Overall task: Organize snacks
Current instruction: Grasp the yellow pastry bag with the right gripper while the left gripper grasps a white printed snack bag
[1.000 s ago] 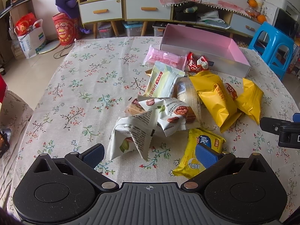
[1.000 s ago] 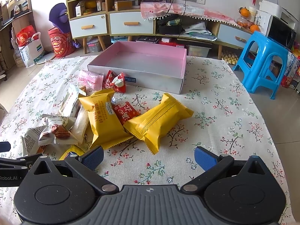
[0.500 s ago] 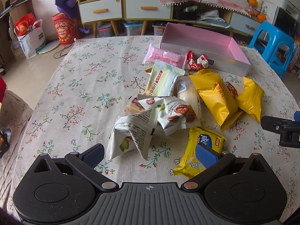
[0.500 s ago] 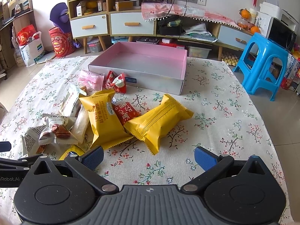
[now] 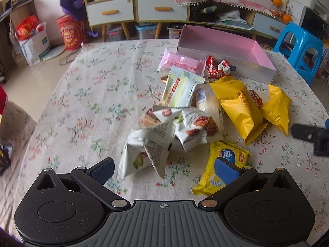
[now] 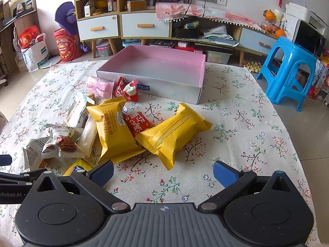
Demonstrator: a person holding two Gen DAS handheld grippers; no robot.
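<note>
**Snack pile, unsorted; pink box empty; both grippers unloaded**

We list the snacks first. They lie heaped on the floral tablecloth point(image 6: 242, 123), in front of the pink box point(image 6: 156, 76) and to its left in the right wrist view. Nearest our right gripper point(image 6: 162, 171) is a plump yellow pillow pack point(image 6: 174, 135), lying alone at the pile's right edge and tilted toward the box. Touching it on the left is a second yellow pack with printed text point(image 6: 114, 129), and a small red packet point(image 6: 136, 123) is wedged between the two. Behind these, a red triangular packet point(image 6: 126, 89) and a pink packet point(image 6: 99, 86) rest just beside the box's front wall.

Our left gripper point(image 5: 164, 167) faces the other end of the heap: white nut packets point(image 5: 148, 146) stacked loosely, a pale green-and-white wrapper point(image 5: 181, 88) behind them, and a flat yellow biscuit packet point(image 5: 224, 164) partly under the gripper's right finger.

Both grippers hang spread wide above the cloth, holding nothing. The box interior shows bare, so we judge the sorting barely begun.

The likely step is a first pick. We would take the lone yellow pillow pack with the right gripper, since nothing overlaps it except a corner of its neighbour. We should close across its narrow width, at mid-length, and gently: the pack looks air-filled and may slip or pop. Lift clear before travelling, so the red packet is not dragged along, then set it against a box wall to leave room for the rest.
</note>
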